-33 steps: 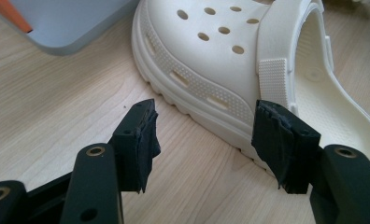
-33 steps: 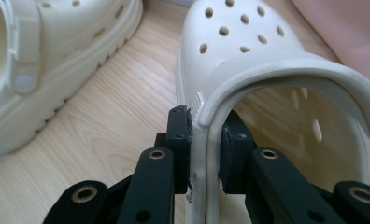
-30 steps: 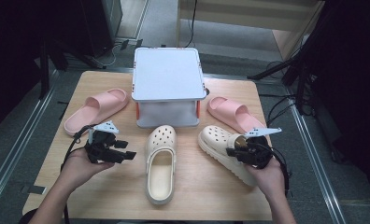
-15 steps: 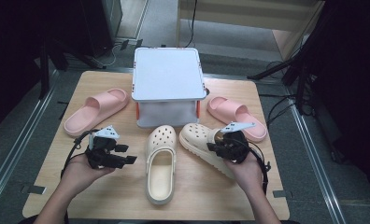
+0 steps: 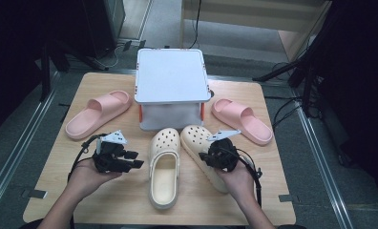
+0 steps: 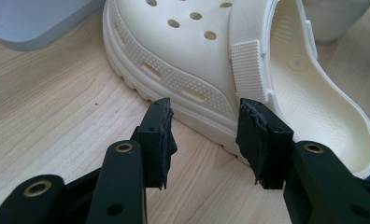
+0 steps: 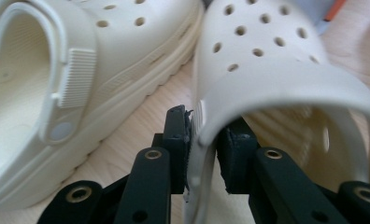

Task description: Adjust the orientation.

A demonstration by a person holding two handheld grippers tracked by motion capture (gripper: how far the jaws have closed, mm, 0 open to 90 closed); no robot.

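Two cream clogs lie side by side on the wooden table (image 5: 125, 205). My right gripper (image 5: 205, 157) (image 7: 204, 149) is shut on the inner side wall of the right clog (image 5: 194, 136) (image 7: 262, 60), just below its strap. Its jaws have just been opening slightly, and the wall still sits between the pads. That clog's toe nearly touches the left clog (image 5: 164, 145) (image 7: 127, 46) (image 6: 188, 51). My left gripper (image 5: 135, 160) (image 6: 206, 140) is open, level above the table, pointing at the left clog's outer side. Its jaws have just been closing with nothing between them.
A grey lidded box (image 5: 172, 81) stands just behind the clogs' toes. One pink slide (image 5: 97, 113) lies at the far left, and another pink slide (image 5: 242, 120) lies at the far right. Bare table lies in front of the clogs.
My right gripper has pulled the right clog leftward until it lies next to the left clog. The left gripper has stayed in place with its jaws narrower than before.
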